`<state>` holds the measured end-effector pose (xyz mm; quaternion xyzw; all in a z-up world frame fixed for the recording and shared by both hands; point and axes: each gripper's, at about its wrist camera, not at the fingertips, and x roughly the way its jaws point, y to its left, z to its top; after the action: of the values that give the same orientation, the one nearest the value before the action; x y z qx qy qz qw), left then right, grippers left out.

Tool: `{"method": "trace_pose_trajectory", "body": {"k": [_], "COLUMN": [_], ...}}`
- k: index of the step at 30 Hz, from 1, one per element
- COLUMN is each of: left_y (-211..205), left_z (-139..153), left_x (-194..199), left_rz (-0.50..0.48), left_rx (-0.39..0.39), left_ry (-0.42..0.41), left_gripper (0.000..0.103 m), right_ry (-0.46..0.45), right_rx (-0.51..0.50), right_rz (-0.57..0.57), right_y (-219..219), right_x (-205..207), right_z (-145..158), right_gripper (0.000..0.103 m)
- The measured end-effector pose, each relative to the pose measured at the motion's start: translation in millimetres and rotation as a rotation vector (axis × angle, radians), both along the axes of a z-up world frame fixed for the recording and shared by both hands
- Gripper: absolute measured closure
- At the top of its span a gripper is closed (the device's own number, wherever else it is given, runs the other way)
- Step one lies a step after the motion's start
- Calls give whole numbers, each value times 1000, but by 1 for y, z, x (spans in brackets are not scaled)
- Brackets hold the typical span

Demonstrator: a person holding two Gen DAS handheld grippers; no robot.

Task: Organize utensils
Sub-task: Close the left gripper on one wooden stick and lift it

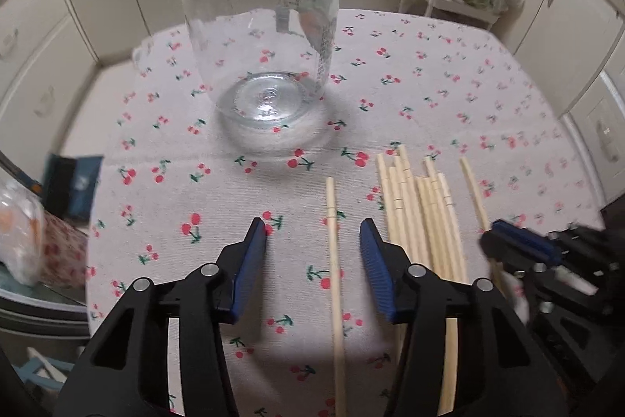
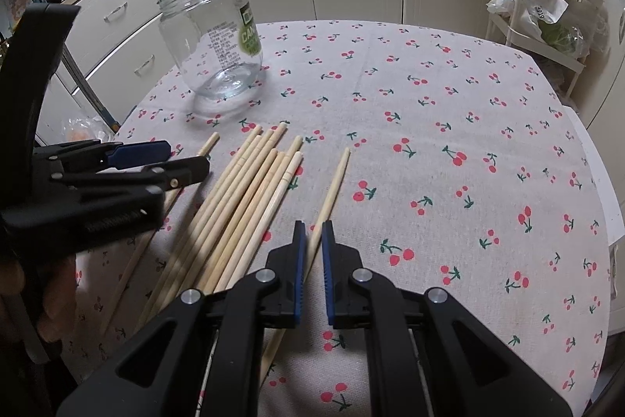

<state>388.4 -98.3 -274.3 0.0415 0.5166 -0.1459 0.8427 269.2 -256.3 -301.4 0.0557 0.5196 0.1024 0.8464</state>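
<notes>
In the left wrist view, the left gripper hung low over the cherry-print tablecloth with its blue-padded jaws spread wide, and a single chopstick lay on the cloth between them, nearer the right-hand pad and touching neither. Ahead stood the empty glass jar, upright with its mouth open and well apart from the sticks. Just to the right lay the bundle of chopsticks, loosely fanned, and beyond it the right gripper showed at the frame's edge, blurred. In the right wrist view, the right gripper had its jaws drawn narrow around the lone chopstick lying apart to the right of the bundle; the stick ran through the gap, but a sliver of space showed on either side, so whether the pads were truly pinching it could not be told. The left gripper reached in from the left, above the outermost stick, and the jar stood far back on the left. The likely trouble from here: a thin round stick could roll or pivot between the pads if gripped this far from its middle, drooping at the tip and catching the jar's rim. The two grippers were working close together, so a careless lift could knock the bundle askew or bump the other tool. The light jar could also tip if a stick struck its wall.
</notes>
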Motion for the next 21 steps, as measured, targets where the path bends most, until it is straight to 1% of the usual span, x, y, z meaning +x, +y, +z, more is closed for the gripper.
{"method": "trace_pose_trajectory", "body": {"k": [3, 4, 8, 9, 11, 12, 13, 14, 16, 17, 19, 21], "left_y": [-2, -5, -13, -15, -15, -15, -16, -17, -23, -24, -19, -11], "left_z": [1, -1, -5, -5, -4, -4, -3, -3, -2, -2, 1, 9], "left_x": [-3, -5, -10, -10, -11, -12, -12, -12, -13, -13, -13, -14], "left_rz": [-9, -16, -7, -9, -7, -13, -20, -29, -48, -57, -54, -39], "left_rx": [-15, -9, 74, 92, 128, 127, 119, 117, 149, 143, 96, 60], "left_ry": [10, 12, -41, -49, -80, -87, -83, -79, -86, -78, -43, -44], "left_gripper": [55, 55, 55, 56, 67, 81, 92, 97, 98, 98, 98, 98], "right_ry": [-3, -3, -5, -6, -10, -11, -12, -13, -10, -8, 5, 14], "right_rx": [13, 16, 30, 32, 31, 28, 21, 14, 5, 11, 44, 75], "right_rz": [-6, -9, -12, -12, -9, -7, -4, -1, 3, 6, 5, -7], "right_y": [-2, -2, -4, -4, -3, -3, -2, -1, 1, 1, -1, -5], "right_x": [-1, -1, -2, -2, -2, -3, -3, -3, -2, -2, -1, -2], "right_z": [0, -1, -1, -1, -1, -1, -1, 0, 0, 0, 0, -1], "right_gripper": [94, 94, 94, 94, 94, 94, 94, 94, 94, 94, 95, 97]}}
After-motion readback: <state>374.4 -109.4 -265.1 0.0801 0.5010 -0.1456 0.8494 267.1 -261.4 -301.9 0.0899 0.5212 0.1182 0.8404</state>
